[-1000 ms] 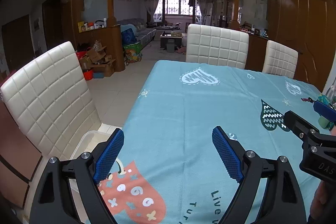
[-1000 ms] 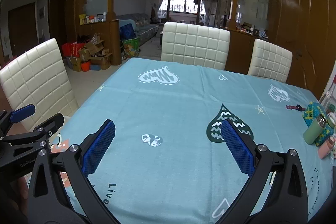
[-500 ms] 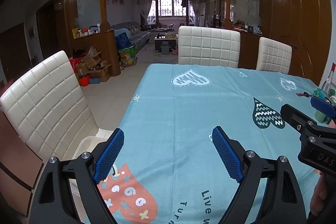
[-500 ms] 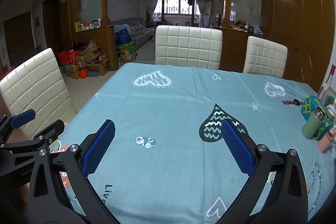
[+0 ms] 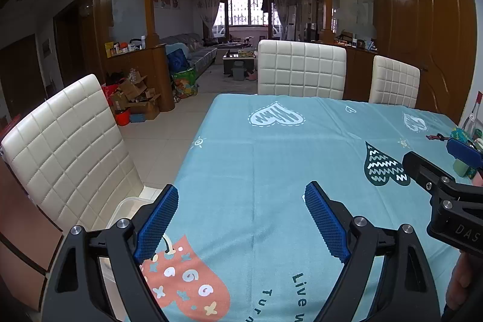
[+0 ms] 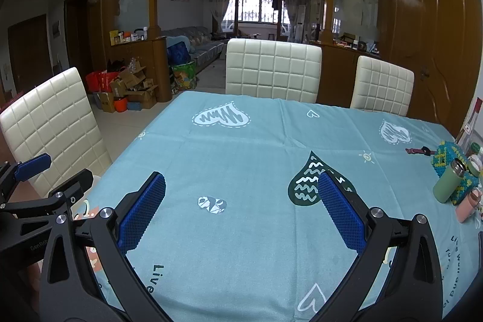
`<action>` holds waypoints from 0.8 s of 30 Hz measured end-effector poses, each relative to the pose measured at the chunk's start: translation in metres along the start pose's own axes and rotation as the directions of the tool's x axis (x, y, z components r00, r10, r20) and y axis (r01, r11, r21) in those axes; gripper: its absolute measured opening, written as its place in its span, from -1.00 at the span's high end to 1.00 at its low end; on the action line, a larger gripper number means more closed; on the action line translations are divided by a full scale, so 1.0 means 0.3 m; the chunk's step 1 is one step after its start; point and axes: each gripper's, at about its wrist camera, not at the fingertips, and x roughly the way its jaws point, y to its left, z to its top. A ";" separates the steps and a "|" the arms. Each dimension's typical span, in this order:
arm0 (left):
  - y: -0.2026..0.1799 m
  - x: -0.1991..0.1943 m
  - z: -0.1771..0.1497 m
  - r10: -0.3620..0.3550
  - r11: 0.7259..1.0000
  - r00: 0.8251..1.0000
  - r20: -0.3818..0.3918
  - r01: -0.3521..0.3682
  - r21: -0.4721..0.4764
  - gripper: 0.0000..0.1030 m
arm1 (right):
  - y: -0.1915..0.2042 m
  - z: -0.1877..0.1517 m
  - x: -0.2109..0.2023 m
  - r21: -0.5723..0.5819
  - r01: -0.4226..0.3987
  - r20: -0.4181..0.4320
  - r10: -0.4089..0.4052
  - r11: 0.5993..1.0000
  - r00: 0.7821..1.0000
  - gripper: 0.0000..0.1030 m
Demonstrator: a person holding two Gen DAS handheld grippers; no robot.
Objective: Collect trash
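Note:
A table with a teal heart-print cloth (image 5: 271, 159) fills both views, and I can pick out no clear piece of trash on it. My left gripper (image 5: 241, 190) hangs open over the near left corner of the table with nothing between its blue pads. My right gripper (image 6: 241, 177) is open and empty too, over the near middle of the cloth (image 6: 256, 147). A small dark red item (image 6: 418, 151) lies far right on the cloth. The rim of a white plastic container (image 5: 128, 205) shows low beside the table's left edge, partly hidden by my left finger.
Cream quilted chairs stand at the left (image 5: 69, 147) and at the far side (image 6: 273, 70). A green flask (image 6: 446, 186), a pink flask (image 6: 466, 207) and a beaded teal object (image 6: 449, 156) crowd the right edge. Cardboard boxes (image 6: 129, 92) sit on the floor beyond.
Both grippers stay open and empty over the table. The views have only levelled out slightly.

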 end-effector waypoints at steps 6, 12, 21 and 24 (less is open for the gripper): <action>0.000 -0.003 0.002 0.000 1.000 1.000 -0.004 0.000 0.000 -0.63 | 0.003 -0.001 0.002 0.003 -0.003 -0.003 0.003 1.000 1.000 -0.94; -0.001 -0.006 0.004 -0.002 1.000 1.000 -0.003 0.002 0.004 -0.63 | 0.000 0.000 0.000 0.003 0.000 0.002 0.000 1.000 1.000 -0.94; -0.011 -0.006 0.004 -0.006 1.000 1.000 -0.003 0.006 0.012 -0.63 | -0.004 -0.010 0.000 0.004 -0.002 0.000 0.002 1.000 1.000 -0.94; -0.011 -0.006 0.004 -0.006 1.000 1.000 -0.003 0.006 0.011 -0.63 | -0.005 -0.009 0.000 0.004 -0.002 -0.001 0.002 1.000 1.000 -0.94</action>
